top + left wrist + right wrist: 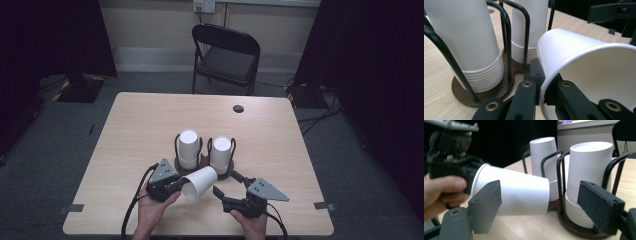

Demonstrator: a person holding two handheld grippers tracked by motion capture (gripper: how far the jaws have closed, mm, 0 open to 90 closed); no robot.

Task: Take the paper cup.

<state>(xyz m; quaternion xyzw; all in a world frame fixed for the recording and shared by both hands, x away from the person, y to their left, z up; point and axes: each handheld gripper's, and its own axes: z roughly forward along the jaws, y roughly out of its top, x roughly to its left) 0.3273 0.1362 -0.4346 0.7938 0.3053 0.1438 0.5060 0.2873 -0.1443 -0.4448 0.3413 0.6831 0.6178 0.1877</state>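
Note:
A single white paper cup (200,183) lies on its side in the air, just in front of the cup holder. My left gripper (182,186) is shut on its rim, one jaw inside the mouth and one outside (541,75). The cup's base points toward two upside-down stacks of white cups (188,149) (220,152) in a black wire holder with a brown base (494,92). My right gripper (227,185) stands open beside the held cup. In the right gripper view its pads flank the cup (519,192) without touching it.
The light wooden table (150,120) has a round cable hole (238,108) near its far edge. A black folding chair (225,55) stands behind the table. Dark curtains hang at both sides.

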